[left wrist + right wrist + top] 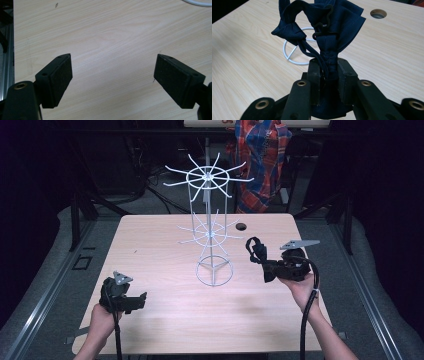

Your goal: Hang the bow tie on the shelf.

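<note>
Pale wooden table (165, 320), dark surroundings. Left gripper (131, 302) is rested near the front edge, jaws apart, nothing between. Right gripper (328, 72) is clamped on a navy bow tie (329, 22), held above the table right of the white wire rack (212, 220). Risk judged: dangling strap (289, 20) could snag a lower prong, tipping the light rack.

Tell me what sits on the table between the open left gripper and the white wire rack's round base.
Nothing: in the high view only bare pale wooden table separates the left gripper from the white wire rack.
</note>
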Demonstrator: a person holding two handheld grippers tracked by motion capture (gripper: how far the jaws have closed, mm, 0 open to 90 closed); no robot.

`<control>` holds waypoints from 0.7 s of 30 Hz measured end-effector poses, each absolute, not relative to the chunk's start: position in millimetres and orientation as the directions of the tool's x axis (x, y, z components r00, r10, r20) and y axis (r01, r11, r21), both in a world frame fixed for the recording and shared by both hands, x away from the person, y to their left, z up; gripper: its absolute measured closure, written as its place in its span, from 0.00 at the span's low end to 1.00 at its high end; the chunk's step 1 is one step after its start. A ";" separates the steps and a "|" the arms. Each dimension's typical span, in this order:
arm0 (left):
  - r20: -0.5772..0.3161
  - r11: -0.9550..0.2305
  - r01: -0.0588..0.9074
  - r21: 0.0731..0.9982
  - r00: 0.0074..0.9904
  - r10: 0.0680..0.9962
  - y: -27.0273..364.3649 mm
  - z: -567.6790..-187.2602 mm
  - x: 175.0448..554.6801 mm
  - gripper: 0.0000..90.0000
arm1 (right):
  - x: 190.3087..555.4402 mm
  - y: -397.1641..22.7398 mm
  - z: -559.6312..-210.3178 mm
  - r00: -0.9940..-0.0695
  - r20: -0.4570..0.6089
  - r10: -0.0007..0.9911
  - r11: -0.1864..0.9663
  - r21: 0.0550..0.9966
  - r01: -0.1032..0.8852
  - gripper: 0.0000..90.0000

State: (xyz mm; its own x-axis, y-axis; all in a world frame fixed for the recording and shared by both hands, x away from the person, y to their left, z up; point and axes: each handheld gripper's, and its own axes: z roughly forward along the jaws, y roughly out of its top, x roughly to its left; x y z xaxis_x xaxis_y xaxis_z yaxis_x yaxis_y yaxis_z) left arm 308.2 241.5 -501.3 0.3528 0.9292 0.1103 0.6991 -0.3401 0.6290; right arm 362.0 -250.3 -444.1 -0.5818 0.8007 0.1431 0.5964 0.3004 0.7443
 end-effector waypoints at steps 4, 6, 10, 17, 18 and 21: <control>0.113 -0.341 0.699 0.628 0.352 0.929 241.8 -501.3 307.8 0.17 | 362.6 -249.9 -442.1 -0.583 0.146 0.799 0.293 0.752 0.590 0.83; 0.113 -0.341 0.699 0.628 0.352 0.929 241.4 -501.5 308.0 0.17 | 362.5 -250.8 -441.2 -0.583 0.147 0.799 0.289 0.756 0.587 0.83; 0.112 -0.343 0.702 0.624 0.354 0.928 240.7 -502.0 309.0 0.17 | 363.1 -252.4 -439.2 -0.580 0.151 0.800 0.278 0.764 0.582 0.82; 0.110 -0.338 0.699 0.630 0.351 0.930 241.3 -502.2 308.8 0.17 | 367.9 -247.9 -433.7 -0.583 0.157 0.797 0.265 0.776 0.572 0.83; 0.110 -0.338 0.699 0.630 0.351 0.930 241.3 -502.2 309.0 0.17 | 368.3 -246.5 -433.2 -0.584 0.155 0.797 0.267 0.777 0.570 0.83; 0.110 -0.340 0.699 0.629 0.353 0.929 240.6 -502.1 308.9 0.17 | 371.2 -242.9 -433.0 -0.587 0.163 0.793 0.264 0.776 0.572 0.82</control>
